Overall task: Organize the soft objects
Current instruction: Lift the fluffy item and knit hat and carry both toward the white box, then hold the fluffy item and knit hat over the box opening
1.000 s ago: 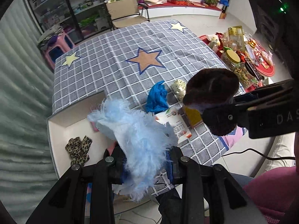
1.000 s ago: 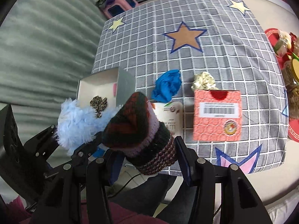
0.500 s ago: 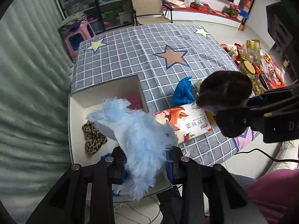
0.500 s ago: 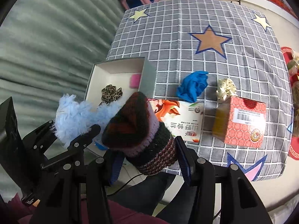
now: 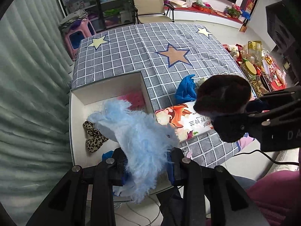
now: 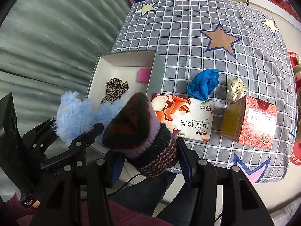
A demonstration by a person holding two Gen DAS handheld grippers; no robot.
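Over open box (image 5: 105, 92), fluffy item (image 5: 139, 137) now nearer

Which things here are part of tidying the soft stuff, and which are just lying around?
Job: fluffy light-blue plush in left claw; striped knitted wool hat in right claw; crumpled blue cloth; cream scrunchie; open white box.
Lying about: flowery tissue pack; red carton.

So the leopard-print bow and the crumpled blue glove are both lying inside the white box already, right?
Not quite. The leopard-print bow does lie inside the white box, but the crumpled blue glove is outside it, on the checked tablecloth beside the box. The right wrist view shows this plainly.
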